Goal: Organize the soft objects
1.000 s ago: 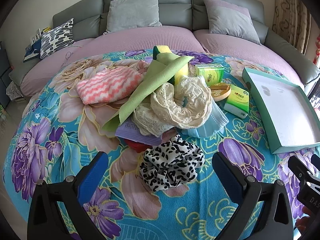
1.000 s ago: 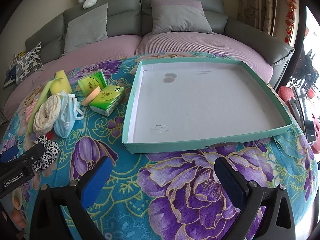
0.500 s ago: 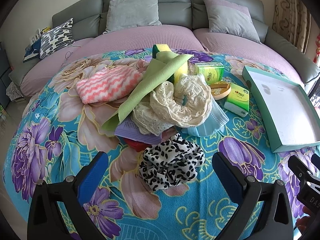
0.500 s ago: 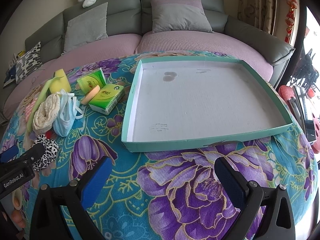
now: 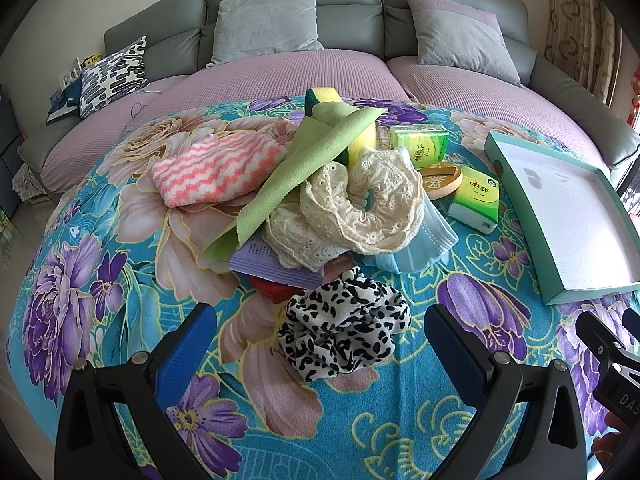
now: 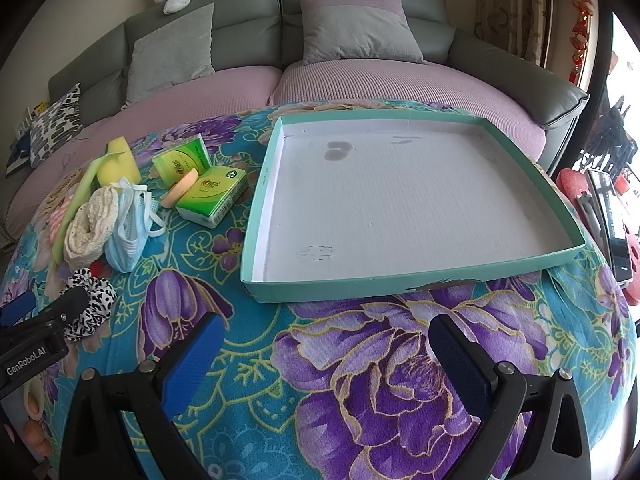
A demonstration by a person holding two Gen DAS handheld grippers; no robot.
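Both views are bright with soft, even daylight. In the right wrist view a window strip (image 6: 624, 92) at the right edge is blown out to white. Shadows are faint and diffuse. Focus is sharp across the floral cloth (image 5: 120, 240). Fisheye distortion bows the sofa (image 5: 352, 12) and curves the tray (image 6: 408, 280) rim; black vignetting fills the corners.

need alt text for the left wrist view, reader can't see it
The open left gripper frames a black-and-white leopard scrunchie on a floral blanket. Behind it is a pile topped by a cream lace scrunchie and green cloth; a teal tray lies at the right.
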